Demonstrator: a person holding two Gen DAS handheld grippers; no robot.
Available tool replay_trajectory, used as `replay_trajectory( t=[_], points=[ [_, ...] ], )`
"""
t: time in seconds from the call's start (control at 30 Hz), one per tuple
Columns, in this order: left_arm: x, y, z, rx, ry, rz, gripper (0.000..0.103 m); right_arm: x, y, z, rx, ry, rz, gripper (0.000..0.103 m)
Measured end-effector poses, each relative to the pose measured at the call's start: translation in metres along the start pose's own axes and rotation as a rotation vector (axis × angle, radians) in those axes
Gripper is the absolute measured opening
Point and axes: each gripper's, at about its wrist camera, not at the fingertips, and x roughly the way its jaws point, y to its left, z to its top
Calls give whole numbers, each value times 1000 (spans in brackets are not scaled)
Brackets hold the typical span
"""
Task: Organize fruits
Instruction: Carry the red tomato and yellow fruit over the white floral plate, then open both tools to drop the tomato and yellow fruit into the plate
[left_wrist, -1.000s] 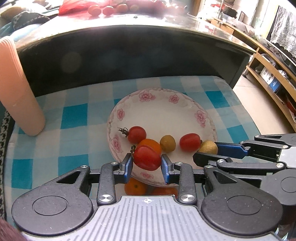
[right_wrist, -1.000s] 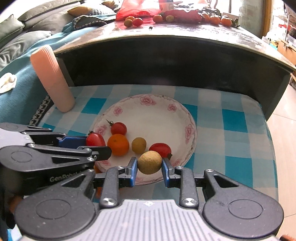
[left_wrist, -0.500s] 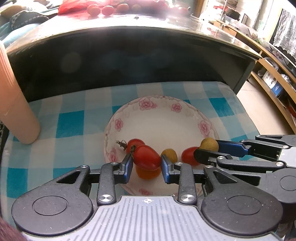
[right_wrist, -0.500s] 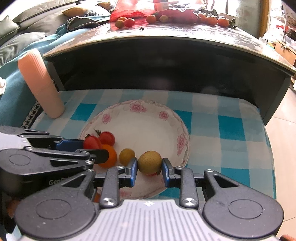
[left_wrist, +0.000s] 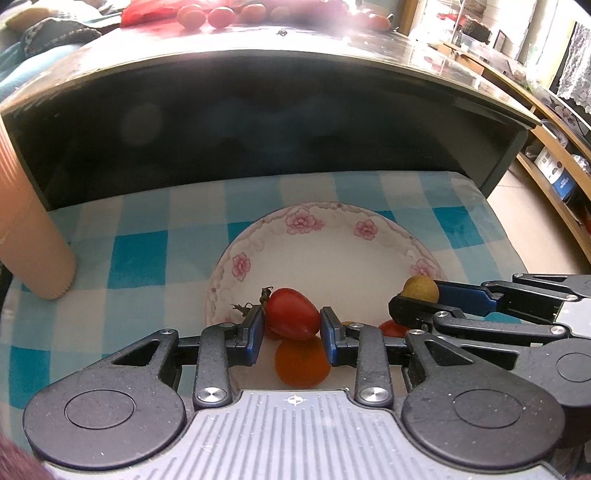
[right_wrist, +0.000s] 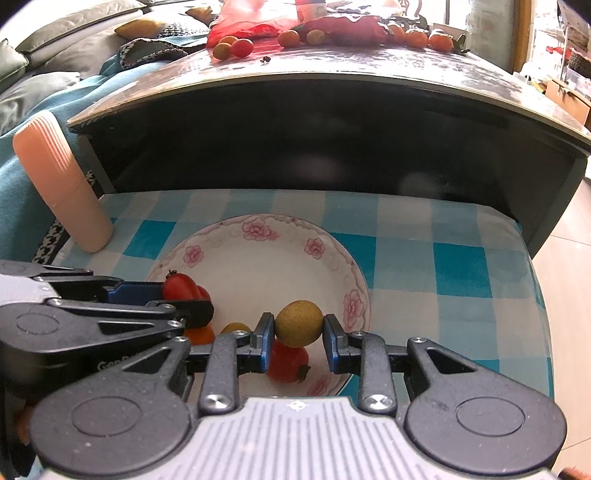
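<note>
My left gripper (left_wrist: 291, 325) is shut on a red tomato (left_wrist: 291, 312) and holds it over the near left part of the white floral plate (left_wrist: 332, 236). My right gripper (right_wrist: 298, 329) is shut on a round yellow-brown fruit (right_wrist: 298, 321) over the plate's (right_wrist: 258, 258) near right part. The orange (left_wrist: 303, 363), another red tomato (right_wrist: 288, 363) and a small yellow fruit (right_wrist: 234, 328) lie in the plate beneath the grippers. The left gripper with its tomato (right_wrist: 181, 288) shows in the right wrist view; the right gripper with its fruit (left_wrist: 419, 288) shows in the left wrist view.
The plate sits on a blue checked cloth (right_wrist: 458, 258) below a dark table edge (right_wrist: 332, 88). More tomatoes and oranges (right_wrist: 236, 46) lie on that tabletop by a red bag. A peach ribbed cylinder (right_wrist: 62, 184) leans at the left. Bare floor (right_wrist: 569, 295) lies right.
Both grippers, still holding their fruits, have moved forward over the plate and now stand further over it. The fruits in the plate now lie under the fingers.
</note>
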Motion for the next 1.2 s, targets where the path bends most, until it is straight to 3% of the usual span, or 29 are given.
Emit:
replay_trajectory(
  t=[0.4, 1.2],
  points=[
    [1, 4, 2, -19, 2, -6, 40, 5, -5, 3, 25, -6, 17, 43],
    [-6, 5, 4, -29, -15, -4, 51, 9, -8, 4, 54, 10, 15, 43]
  ],
)
